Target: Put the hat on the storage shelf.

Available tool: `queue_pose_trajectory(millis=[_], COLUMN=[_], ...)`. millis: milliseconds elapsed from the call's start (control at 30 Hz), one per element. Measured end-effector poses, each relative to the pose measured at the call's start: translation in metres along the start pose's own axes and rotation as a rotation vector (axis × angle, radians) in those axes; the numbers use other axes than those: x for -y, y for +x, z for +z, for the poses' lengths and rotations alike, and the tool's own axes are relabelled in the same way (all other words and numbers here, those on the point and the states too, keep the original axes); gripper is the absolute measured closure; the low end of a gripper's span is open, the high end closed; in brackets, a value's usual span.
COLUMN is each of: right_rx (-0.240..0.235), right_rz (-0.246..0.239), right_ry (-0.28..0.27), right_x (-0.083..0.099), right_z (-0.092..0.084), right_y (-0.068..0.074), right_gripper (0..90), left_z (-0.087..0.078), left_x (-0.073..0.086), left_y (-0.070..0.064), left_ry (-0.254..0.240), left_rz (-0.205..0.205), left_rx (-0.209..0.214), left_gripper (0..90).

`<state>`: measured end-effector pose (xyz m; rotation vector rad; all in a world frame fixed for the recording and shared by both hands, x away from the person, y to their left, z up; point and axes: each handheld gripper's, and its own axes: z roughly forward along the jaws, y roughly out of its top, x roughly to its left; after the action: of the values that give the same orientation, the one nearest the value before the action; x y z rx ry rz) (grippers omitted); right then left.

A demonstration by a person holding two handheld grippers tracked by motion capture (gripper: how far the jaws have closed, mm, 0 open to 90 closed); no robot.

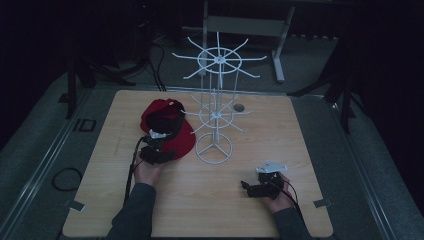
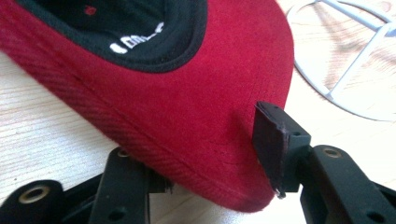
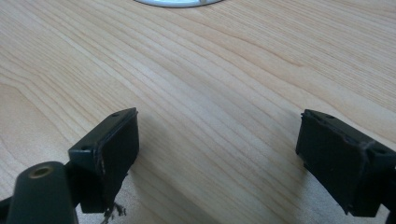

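The red cap (image 1: 167, 127) lies upturned on the table (image 1: 280, 150), at the left of centre, its brim toward the person and its black lining facing up; it sits just beside the ring base of the white wire rack (image 1: 214, 112), and the pictures do not settle whether the two touch.

Handling, as a judgement: the cap is light; the crown is soft cloth and will collapse under a pinch; the brim is stiffer, with a napped surface that should not slip; nothing about it looks fragile. The brim edge is the best place to take hold, near its front curve; a grip on the crown would let the cap sag.

The left gripper (image 2: 215, 158) is at that brim edge; its jaws stand spread, one under the brim at the left and one at the right corner; whether they press on the cloth cannot be told.

The right gripper (image 3: 217, 158) rests low over bare table near the right front; its jaws stand wide apart and hold nothing.

Containers: none is present; the rack carries nothing on its arms; the upturned crown holds nothing visible.
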<state>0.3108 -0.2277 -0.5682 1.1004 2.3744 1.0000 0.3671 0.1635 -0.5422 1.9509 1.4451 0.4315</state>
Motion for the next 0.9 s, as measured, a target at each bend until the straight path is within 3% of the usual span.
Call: queue_pose_trajectory(millis=[167,400,600,667,900], right_rx=[0.0,0.0,0.0,0.0,0.0], right_rz=[0.001,0.001,0.0,0.0,-0.001], right_ry=[0.001,0.0,-0.001,-0.001,-0.001], right_x=[0.0,0.0,0.0,0.0,0.0], right_z=[0.0,0.0,0.0,0.0,0.0], right_y=[0.0,0.0,0.0,0.0,0.0], right_gripper=[13.1,13.1,13.1,13.1,13.1], left_z=[-0.004,-0.009,-0.014,-0.015,-0.017], left_x=[0.004,0.01,0.014,0.015,0.021], left_y=[-0.005,-0.007,-0.011,-0.014,-0.008], left_ry=[-0.024,-0.066,-0.099,-0.106,-0.142], left_rz=[0.019,-0.006,0.026,0.059,0.013], left_rx=[-0.009,0.041,0.061,0.053,0.08], left_gripper=[60.4,73.3,85.4,85.8,86.1])
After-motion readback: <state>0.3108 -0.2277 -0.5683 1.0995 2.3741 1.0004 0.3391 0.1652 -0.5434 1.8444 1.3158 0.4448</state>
